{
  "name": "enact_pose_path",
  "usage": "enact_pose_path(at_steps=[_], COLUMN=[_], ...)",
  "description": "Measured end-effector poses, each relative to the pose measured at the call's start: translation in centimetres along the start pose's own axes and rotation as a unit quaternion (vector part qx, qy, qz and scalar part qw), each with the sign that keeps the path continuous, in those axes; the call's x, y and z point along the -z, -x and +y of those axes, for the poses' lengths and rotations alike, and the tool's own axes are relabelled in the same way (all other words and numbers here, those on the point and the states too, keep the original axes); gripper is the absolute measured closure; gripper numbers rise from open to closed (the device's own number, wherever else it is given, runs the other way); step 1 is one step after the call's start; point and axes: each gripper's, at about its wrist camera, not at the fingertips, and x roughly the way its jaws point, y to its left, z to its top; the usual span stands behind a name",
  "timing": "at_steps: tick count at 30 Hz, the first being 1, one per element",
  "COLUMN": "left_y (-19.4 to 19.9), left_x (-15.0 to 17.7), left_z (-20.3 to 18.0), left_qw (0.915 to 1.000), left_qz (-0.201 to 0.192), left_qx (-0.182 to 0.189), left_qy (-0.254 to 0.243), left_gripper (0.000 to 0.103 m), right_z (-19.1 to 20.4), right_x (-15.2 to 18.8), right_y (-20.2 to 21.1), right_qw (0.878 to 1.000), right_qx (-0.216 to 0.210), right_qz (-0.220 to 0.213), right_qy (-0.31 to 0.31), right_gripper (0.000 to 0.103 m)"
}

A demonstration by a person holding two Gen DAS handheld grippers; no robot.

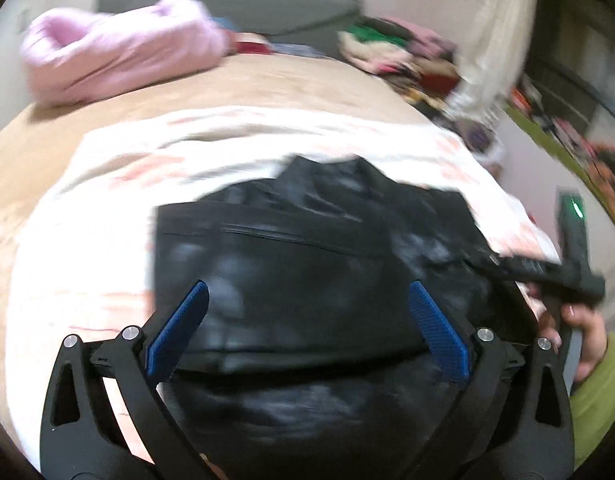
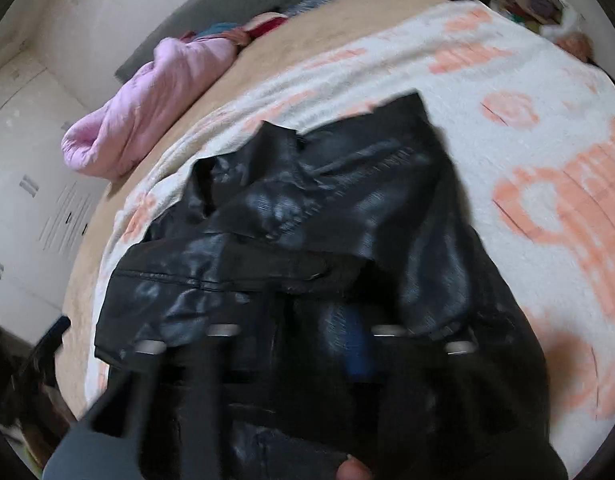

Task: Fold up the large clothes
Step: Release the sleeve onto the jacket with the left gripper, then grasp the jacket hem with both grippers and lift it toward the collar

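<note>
Left gripper is seen spread wide, blue pads well apart at roughly 7 and 5 o'clock in its own view, hovering over the black leather jacket with nothing pinched between them. Right gripper is badly smeared by blur in its own view; its fingers look drawn close together low over the jacket at 6 o'clock, and some jacket material may be caught there, but an actual grip can't be told for sure. In the left wrist view, that same tool is spotted at 3 o'clock, held by a hand in a green sleeve. The jacket is laid rumpled and partly folded on a white blanket with peach prints, spread over a tan bed cover. A pink puffy garment is parked at 11 o'clock, and a mixed clothes pile sits at 1 o'clock, well apart from the jacket.
</note>
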Motion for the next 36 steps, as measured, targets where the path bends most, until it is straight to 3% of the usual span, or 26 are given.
enact_pose_path(at_steps=[3,5,9,12,17,24,30,31,33,36], left_y=[0.4,0.1,-1.7,-3.6,-6.1,-9.5,-9.9,-9.9,-10.0,-10.1], left_x=[-1.2,-2.0,-2.7,-2.1,-1.1,0.6,1.0,1.1,1.0,0.7], left_z=[2.9,4.5,4.9,4.3,3.4,3.0,3.3,3.3,3.3,3.4], left_qw=[0.9987,0.9968,0.996,0.9965,0.9978,0.995,0.9946,0.9947,0.9948,0.9946], left_qz=[-0.012,-0.02,-0.016,-0.004,0.031,0.092,0.095,0.095,0.095,0.096], left_qx=[-0.018,-0.023,-0.026,-0.006,0.011,0.007,0.008,0.008,0.007,0.009], left_qy=[0.046,0.074,0.084,0.084,0.057,0.037,0.04,0.039,0.038,0.038], left_gripper=[0.01,0.01,0.014,0.054,0.088,0.089,0.089,0.089,0.089,0.089], right_z=[3.1,5.4,6.5,5.9,4.6,3.4,2.7,2.6,2.4,2.8], right_x=[-0.9,-1.8,-3.3,-3.6,-3.5,-3.8,-3.5,-3.5,-3.7,-4.4], right_y=[2.2,4.5,5.9,5.3,4.1,2.5,1.6,1.9,3.1,4.7], right_qw=[0.995,0.985,0.974,0.97,0.972,0.974,0.974,0.975,0.974,0.973], right_qx=[0.008,0.015,0.037,0.065,0.072,0.082,0.115,0.116,0.128,0.124], right_qz=[-0.047,-0.089,-0.107,-0.096,-0.085,-0.068,-0.048,-0.052,-0.079,-0.116], right_qy=[0.086,0.15,0.198,0.212,0.207,0.2,0.188,0.183,0.17,0.158], right_gripper=[0.092,0.092,0.092,0.092,0.092,0.091,0.075,0.073,0.052,0.052])
